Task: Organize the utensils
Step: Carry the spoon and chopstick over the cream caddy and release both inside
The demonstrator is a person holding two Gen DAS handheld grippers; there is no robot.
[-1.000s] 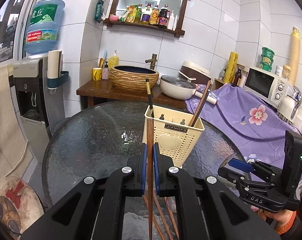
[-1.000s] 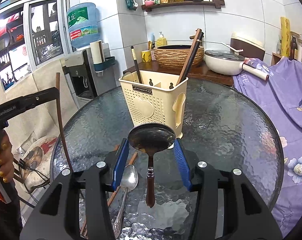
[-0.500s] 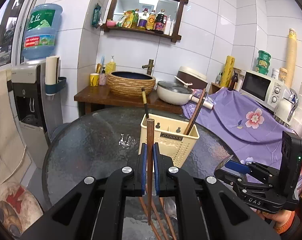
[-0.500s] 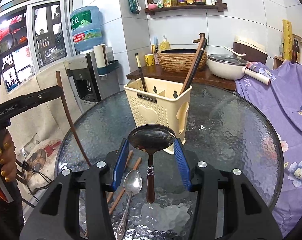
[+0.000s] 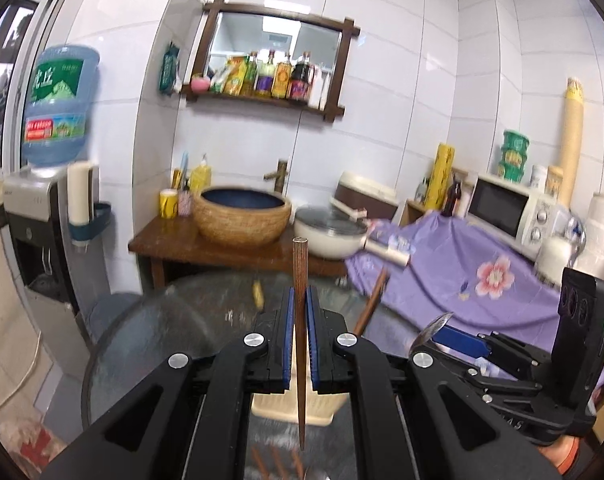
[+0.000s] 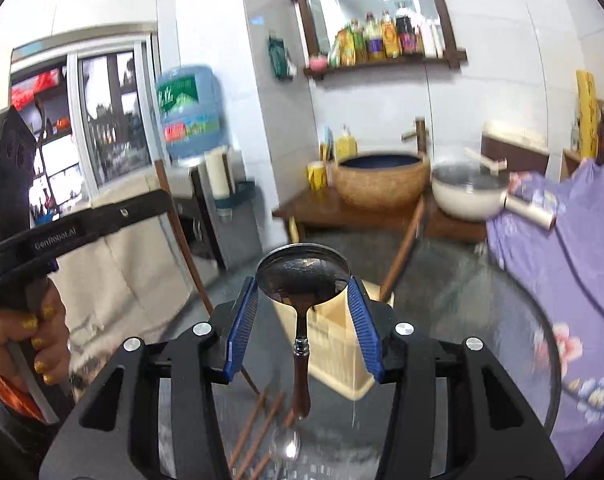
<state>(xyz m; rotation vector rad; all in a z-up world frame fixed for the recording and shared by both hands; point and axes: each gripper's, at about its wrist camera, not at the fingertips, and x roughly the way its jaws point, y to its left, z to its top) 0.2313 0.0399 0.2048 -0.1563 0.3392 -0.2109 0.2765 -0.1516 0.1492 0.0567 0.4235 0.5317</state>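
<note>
Through the left wrist camera, I am seeing my left gripper (image 5: 298, 336) pinching a single brown chopstick (image 5: 300, 332) between its blue pads (image 5: 288, 336), the stick standing upright above the cream utensil holder (image 5: 290, 406), which is showing only partly behind the fingers. More chopsticks (image 5: 276, 460) are lying on the glass table (image 5: 174, 328) beneath. The right gripper (image 5: 457, 344) is appearing at the right edge.

Through the right wrist camera, I am watching my right gripper (image 6: 303, 332) clamping a dark spoon (image 6: 302, 280) by the sides of its bowl, wooden handle hanging down. The cream holder (image 6: 337, 356) is sitting just behind it, and a metal spoon (image 6: 284, 444) is lying blurred below beside loose chopsticks (image 6: 258, 428).
</note>
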